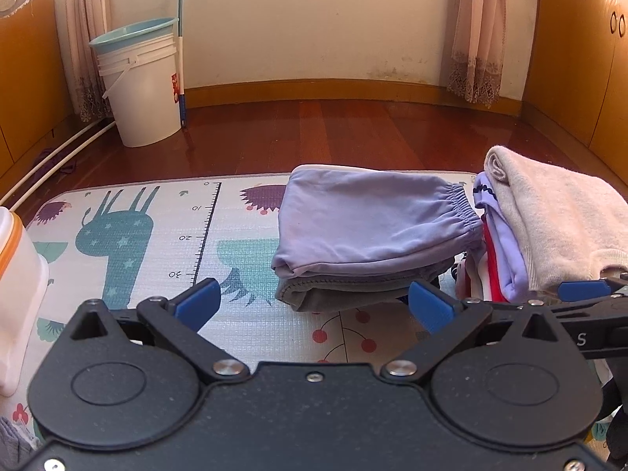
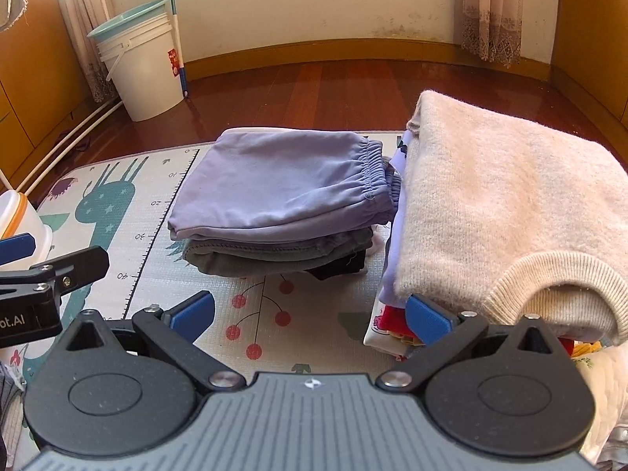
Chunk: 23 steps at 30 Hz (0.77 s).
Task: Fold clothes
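A folded lavender garment (image 1: 373, 219) lies on top of a folded grey one (image 1: 345, 292) on the play mat (image 1: 157, 235); the same pile shows in the right wrist view (image 2: 282, 196). To its right stands a taller stack topped by a folded cream sweater (image 1: 557, 219) (image 2: 510, 212). My left gripper (image 1: 314, 306) is open and empty, just in front of the lavender pile. My right gripper (image 2: 310, 314) is open and empty, its right finger close to the base of the cream stack. The left gripper's finger shows at the left of the right wrist view (image 2: 59, 267).
A white bucket with a teal basin (image 1: 141, 82) stands on the wooden floor at the back left, beside a mop handle. A white container with an orange rim (image 1: 15, 286) sits at the mat's left edge. Loose clothes lie at the lower right (image 2: 604, 392).
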{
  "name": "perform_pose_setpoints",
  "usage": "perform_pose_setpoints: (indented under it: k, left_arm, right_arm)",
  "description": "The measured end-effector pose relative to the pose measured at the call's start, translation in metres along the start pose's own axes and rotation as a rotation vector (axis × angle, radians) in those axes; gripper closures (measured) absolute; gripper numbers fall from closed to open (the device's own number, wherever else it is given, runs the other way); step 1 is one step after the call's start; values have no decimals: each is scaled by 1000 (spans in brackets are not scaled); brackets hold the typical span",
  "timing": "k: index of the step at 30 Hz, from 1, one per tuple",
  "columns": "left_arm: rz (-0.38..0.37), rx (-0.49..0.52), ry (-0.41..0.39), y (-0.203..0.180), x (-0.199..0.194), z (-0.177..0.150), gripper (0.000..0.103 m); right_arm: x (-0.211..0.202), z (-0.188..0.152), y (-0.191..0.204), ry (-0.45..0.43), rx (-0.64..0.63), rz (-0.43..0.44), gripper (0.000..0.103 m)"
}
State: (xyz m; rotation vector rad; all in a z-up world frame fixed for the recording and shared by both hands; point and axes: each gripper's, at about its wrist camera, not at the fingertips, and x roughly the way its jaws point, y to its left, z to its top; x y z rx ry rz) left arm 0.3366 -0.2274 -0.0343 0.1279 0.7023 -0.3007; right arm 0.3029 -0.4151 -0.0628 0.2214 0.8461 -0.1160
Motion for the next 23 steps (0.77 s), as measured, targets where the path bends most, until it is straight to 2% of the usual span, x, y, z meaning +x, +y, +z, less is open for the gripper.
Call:
perform_pose_setpoints:
  k: [18,23]
  left_arm:
    - [-4,-22,22,11,9,-9,0]
    - [-10,-11,1,12,5,-10,0]
  right_arm:
    - [9,-3,16,13,-32,-14,0]
    - [8,-3,17,16,-40,-15,0]
